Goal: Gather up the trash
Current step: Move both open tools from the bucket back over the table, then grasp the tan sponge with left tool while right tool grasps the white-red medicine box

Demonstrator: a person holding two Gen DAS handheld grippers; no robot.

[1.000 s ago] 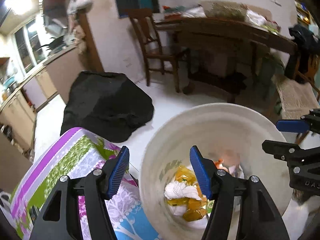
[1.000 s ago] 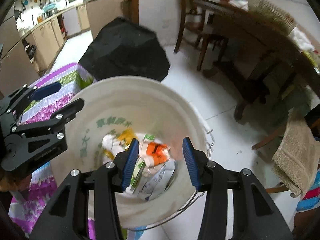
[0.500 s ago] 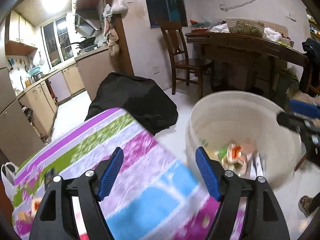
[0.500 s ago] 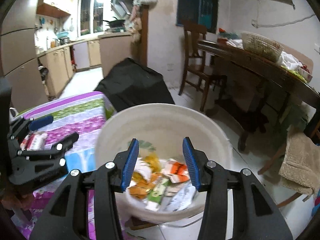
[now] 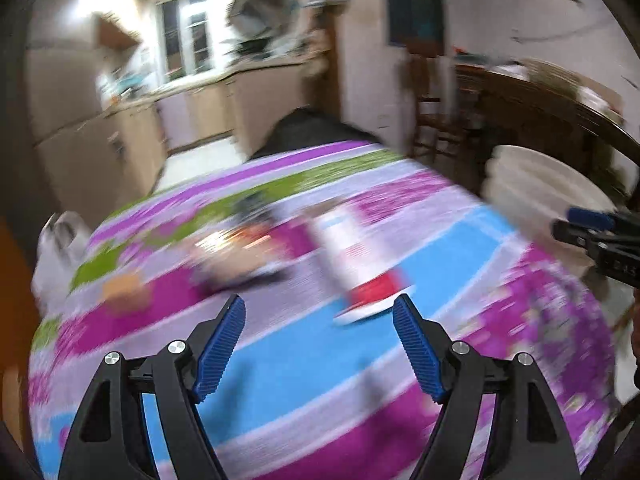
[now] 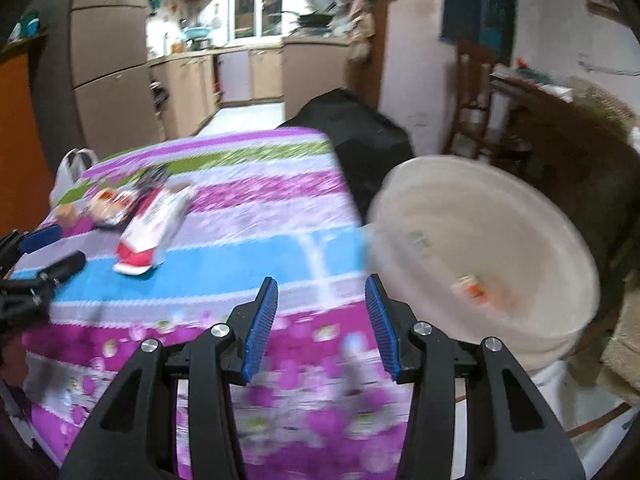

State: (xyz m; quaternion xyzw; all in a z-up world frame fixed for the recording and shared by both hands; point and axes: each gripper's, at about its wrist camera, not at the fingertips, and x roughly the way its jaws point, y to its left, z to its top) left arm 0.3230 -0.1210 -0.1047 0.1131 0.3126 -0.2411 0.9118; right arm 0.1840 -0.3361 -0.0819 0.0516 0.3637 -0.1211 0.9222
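A white and red wrapper (image 5: 360,264) lies on the striped tablecloth (image 5: 304,360); it also shows in the right wrist view (image 6: 150,228). More blurred wrappers (image 5: 236,248) lie beyond it to the left (image 6: 108,208). The white bucket (image 6: 492,240) with trash inside stands off the table's right edge (image 5: 540,184). My left gripper (image 5: 319,332) is open and empty above the table, short of the wrapper. My right gripper (image 6: 321,316) is open and empty over the table's near right corner, beside the bucket.
A black bag (image 6: 360,132) sits on the floor behind the table. A white plastic bag (image 6: 70,168) hangs at the table's far left. A wooden dining table (image 5: 560,120) and chair (image 5: 432,120) stand to the right. Kitchen cabinets (image 6: 192,84) line the back.
Both grippers have swung left, away from above the bucket and over the table. The wrappers on the cloth have come into view ahead of the left gripper. Both stay open.
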